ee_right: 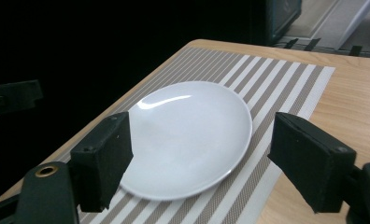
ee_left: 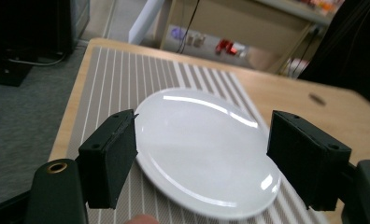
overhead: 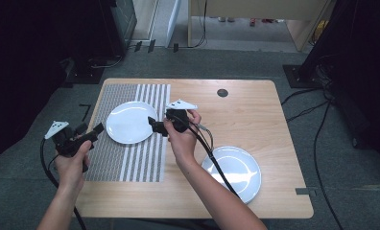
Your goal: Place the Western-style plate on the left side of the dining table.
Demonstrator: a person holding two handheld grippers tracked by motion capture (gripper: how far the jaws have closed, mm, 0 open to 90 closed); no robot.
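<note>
Both tongs, left (overhead: 98, 128) and right (overhead: 152, 123), stood spread and empty at nine and three o'clock of the white plate (overhead: 129, 121) lying on the striped mat (overhead: 130, 158), apparently just released, so withdrawal seemed next.

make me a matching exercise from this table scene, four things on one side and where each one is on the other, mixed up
Things:
1. plate on the mat
2. second plate
3. striped placemat
4. dark round spot

Places:
A. far edge of the wooden table, right of the mat
B. left part of the table
C. bare wood, near right, under the person's right forearm
D. between the left gripper and the right gripper

Pairs: 1-D, 2-C, 3-B, 4-A
</note>
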